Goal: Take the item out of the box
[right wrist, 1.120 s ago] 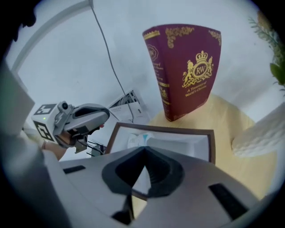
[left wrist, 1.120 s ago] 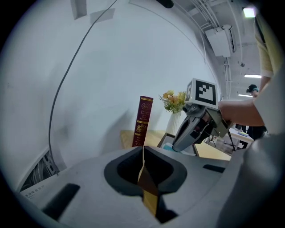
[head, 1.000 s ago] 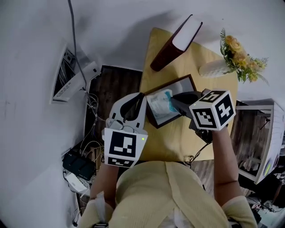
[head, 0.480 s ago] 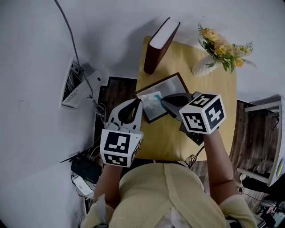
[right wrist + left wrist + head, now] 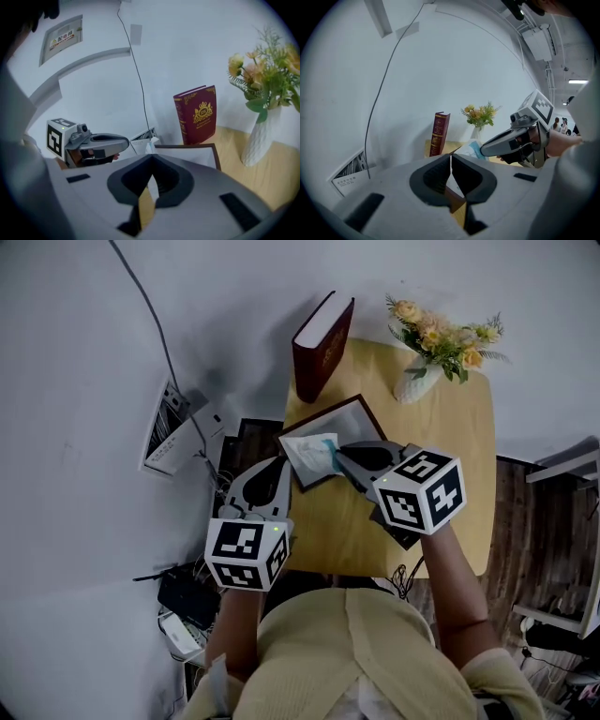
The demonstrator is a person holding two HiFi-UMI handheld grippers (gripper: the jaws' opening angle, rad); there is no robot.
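Pale wall and floor surround the small wooden table (image 5: 459, 456), where a book (image 5: 319, 343) and a vase of flowers (image 5: 417, 381) stand behind the shallow dark-rimmed box (image 5: 352, 426). A second ago the packet (image 5: 312, 454) lay inside that box. Now my right gripper (image 5: 339, 457), jaws closed tight on one edge of it, has carried it up and over the box's near left corner, so I judge the lift nearly done and a set-down outside still to come. My left gripper (image 5: 281, 463) has its jaws together with nothing visible between them. The pinch itself is hidden under the right gripper from above, its own view shows only a sliver of packet, and I can't tell whether the packet's lower edge clears the rim.
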